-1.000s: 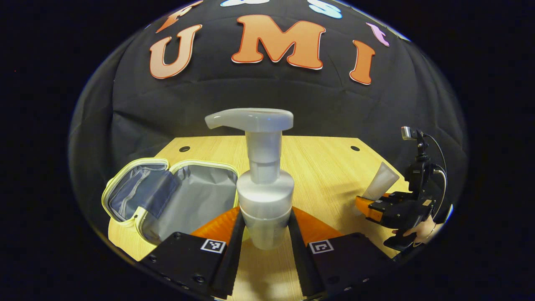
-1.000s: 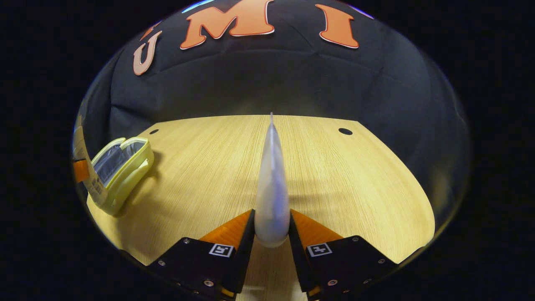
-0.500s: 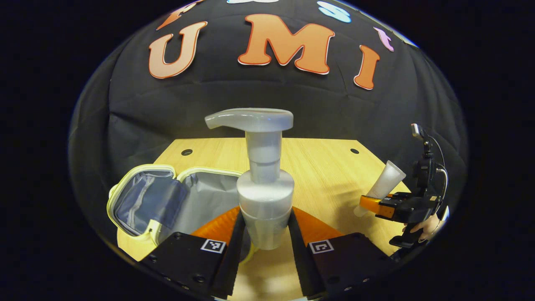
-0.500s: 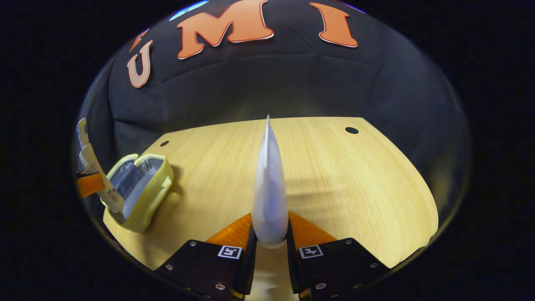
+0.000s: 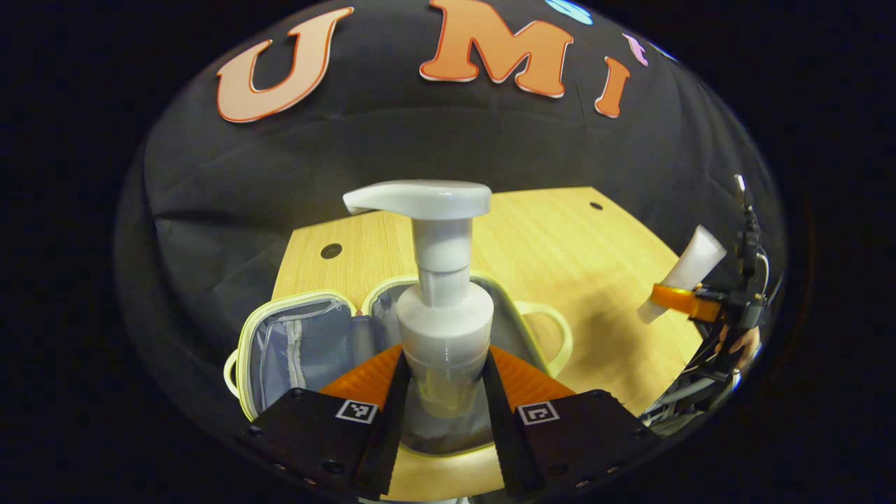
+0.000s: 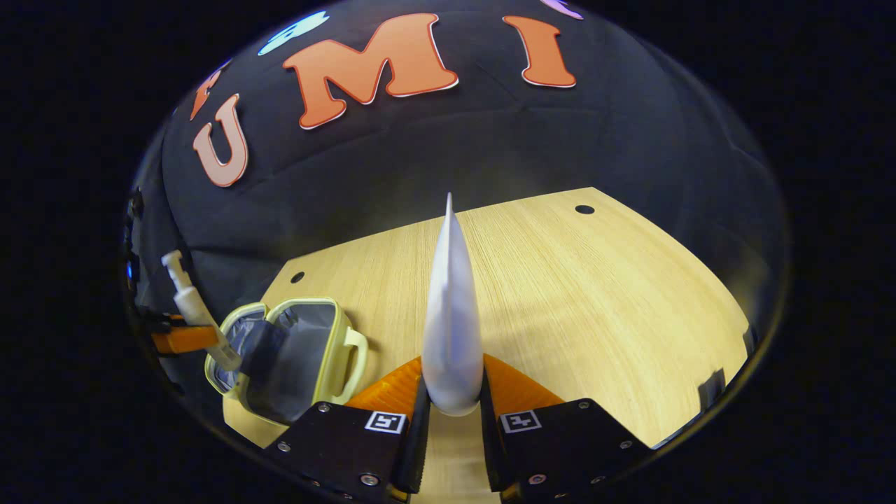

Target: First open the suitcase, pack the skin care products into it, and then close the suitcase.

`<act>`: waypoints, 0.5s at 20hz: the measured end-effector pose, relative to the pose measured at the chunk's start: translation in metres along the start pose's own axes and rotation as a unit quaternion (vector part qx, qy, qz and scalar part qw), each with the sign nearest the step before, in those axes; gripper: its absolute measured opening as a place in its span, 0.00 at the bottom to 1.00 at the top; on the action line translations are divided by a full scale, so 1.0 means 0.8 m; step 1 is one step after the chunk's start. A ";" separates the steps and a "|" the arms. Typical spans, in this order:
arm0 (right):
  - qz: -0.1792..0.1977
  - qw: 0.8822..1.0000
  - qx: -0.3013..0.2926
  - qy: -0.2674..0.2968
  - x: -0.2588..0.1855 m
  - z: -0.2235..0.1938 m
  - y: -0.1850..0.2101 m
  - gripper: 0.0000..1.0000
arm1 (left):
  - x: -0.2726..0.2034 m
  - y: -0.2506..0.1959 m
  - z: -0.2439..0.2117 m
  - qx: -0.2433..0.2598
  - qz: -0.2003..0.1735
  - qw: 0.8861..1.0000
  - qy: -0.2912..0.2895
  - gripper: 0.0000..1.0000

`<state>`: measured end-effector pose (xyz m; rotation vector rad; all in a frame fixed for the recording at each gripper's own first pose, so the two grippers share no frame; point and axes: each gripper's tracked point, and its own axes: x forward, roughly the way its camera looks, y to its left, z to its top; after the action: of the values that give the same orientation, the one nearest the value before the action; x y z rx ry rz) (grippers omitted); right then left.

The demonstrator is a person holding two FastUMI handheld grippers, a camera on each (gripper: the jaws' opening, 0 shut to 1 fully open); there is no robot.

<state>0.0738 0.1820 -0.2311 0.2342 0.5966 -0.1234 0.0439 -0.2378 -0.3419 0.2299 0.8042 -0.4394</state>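
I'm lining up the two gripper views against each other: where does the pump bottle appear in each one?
Left gripper view: the pump bottle stands upright at centre, clamped in the left gripper, above the open suitcase.
Right gripper view: the same bottle is small at the far left, tilted over the suitcase.
Shared landmark: the open suitcase on the wooden table.

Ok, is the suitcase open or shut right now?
Open. The suitcase lies spread on the table, its grey lining showing in both halves, with the pump bottle held above it by the left gripper.
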 end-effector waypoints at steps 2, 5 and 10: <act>0.005 1.000 0.023 0.009 -0.012 -0.009 0.018 0.35 | 0.030 0.010 -0.006 0.005 -0.011 0.999 0.032 0.58; 0.003 1.000 0.022 0.022 -0.020 -0.020 0.026 0.35 | 0.084 0.003 -0.032 -0.011 -0.025 0.996 0.088 0.58; -0.007 0.999 0.036 0.029 -0.022 -0.019 0.018 0.35 | 0.135 0.003 -0.078 -0.050 -0.033 0.985 0.163 0.58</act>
<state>0.0538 0.2009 -0.2305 0.3044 0.6531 -0.1522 0.0706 -0.2445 -0.4636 0.1844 1.1544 -0.4280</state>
